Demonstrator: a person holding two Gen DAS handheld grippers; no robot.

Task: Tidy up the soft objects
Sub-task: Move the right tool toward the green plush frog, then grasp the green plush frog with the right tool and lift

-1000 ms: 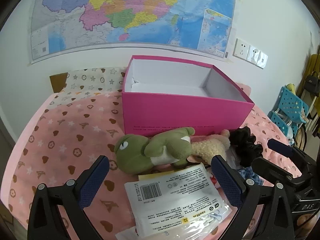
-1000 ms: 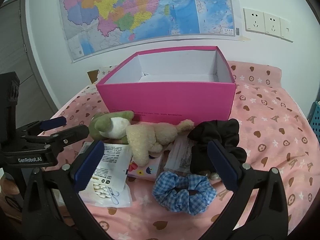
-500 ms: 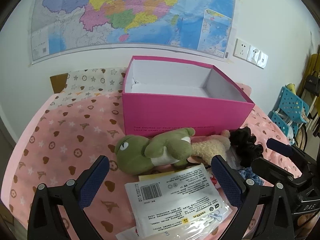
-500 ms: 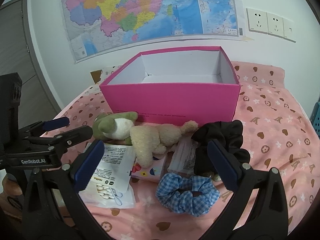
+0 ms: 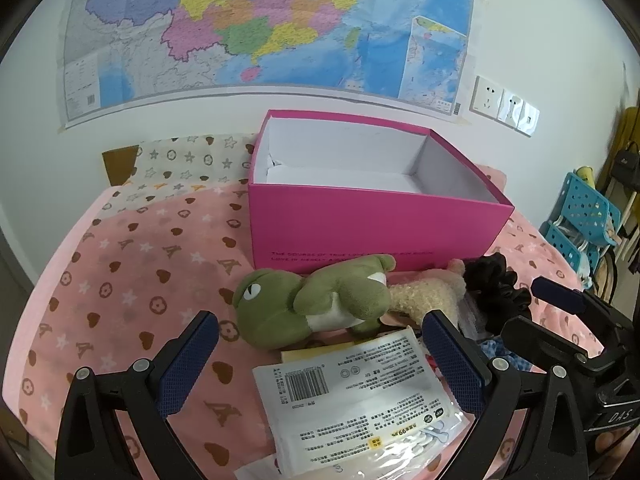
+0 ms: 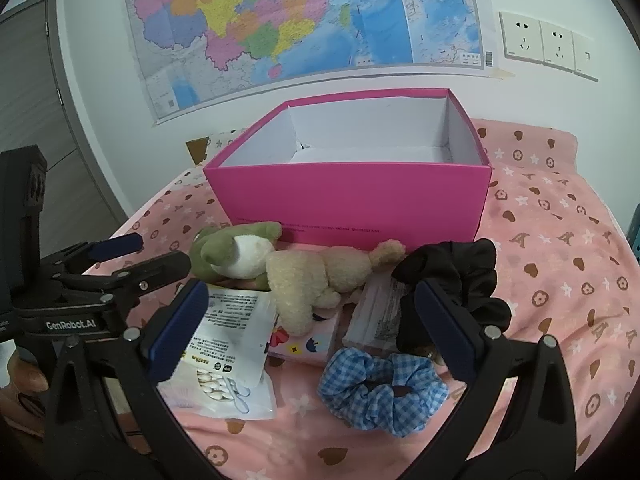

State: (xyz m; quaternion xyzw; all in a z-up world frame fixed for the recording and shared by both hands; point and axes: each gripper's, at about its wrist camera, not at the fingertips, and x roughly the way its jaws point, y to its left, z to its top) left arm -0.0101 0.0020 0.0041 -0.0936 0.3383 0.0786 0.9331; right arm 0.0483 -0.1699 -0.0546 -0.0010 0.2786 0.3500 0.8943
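before the pink box [image 6: 352, 196], soft toys [image 6: 308, 276]

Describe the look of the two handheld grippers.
Both are black plastic frames with silver screws and two angled arms ending in dark blue, textured pads. The left gripper body reads "GenRobot.AI" in white, seen from the right wrist view; the right gripper shows white letters "DAS".

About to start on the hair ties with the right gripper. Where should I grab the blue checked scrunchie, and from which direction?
Come straight down from above with the right gripper, which is open. The blue checked scrunchie lies flat on the pink bedspread, apart from the black scrunchie. Pinch across its bunched fabric ring on the near side, one of the fingers in the centre hole.
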